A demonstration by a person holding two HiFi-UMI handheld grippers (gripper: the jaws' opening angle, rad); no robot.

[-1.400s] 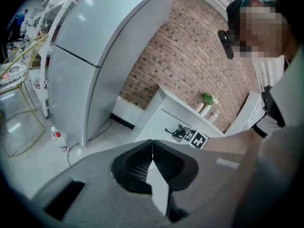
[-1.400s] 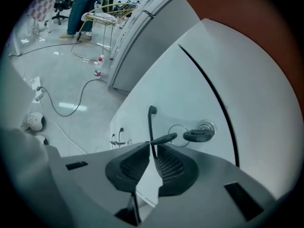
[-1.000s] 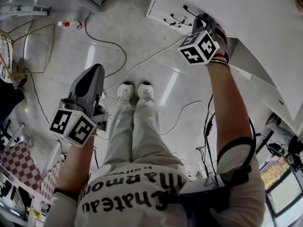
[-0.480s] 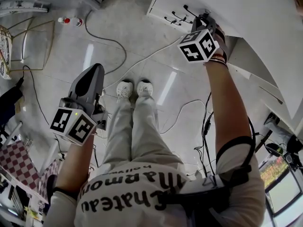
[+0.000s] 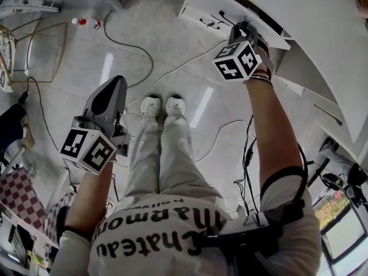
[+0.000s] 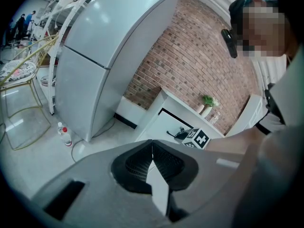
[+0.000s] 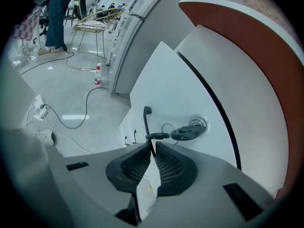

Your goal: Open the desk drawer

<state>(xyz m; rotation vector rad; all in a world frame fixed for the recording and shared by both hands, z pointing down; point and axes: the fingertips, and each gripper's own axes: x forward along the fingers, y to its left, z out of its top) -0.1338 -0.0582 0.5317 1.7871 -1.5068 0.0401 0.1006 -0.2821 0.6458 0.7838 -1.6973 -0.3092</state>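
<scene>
Glossy pale tile floor (image 5: 86, 68) fills most of head view. White fridge (image 6: 95, 56) and brick wall (image 6: 190, 56) stand behind, seen in left gripper view.

- White desk (image 5: 322, 33): 1 o'clock in head view.
- Drawer (image 7: 175, 89): white front fills right gripper view. Dark gap line along its 3 o'clock edge.
- Person's legs, white shoes (image 5: 164, 107): centre, approx. 12 o'clock of torso.
- R gripper (image 5: 241, 27): up at drawer front, 1 o'clock. Jaws nearly together, clamped on thin black drawer handle (image 7: 147, 125).
- L gripper (image 5: 117, 84): 9 o'clock, over floor, well apart from desk. Jaws together, nothing between.
- Wire chair (image 5: 34, 50): 10 o'clock.
- Cable (image 5: 138, 56) loops across floor.
- Water bottle (image 5: 86, 23): 11 o'clock, near fridge base.
- Key w/ ring (image 7: 190, 132) in drawer lock, just beside handle at its 3 o'clock.
</scene>
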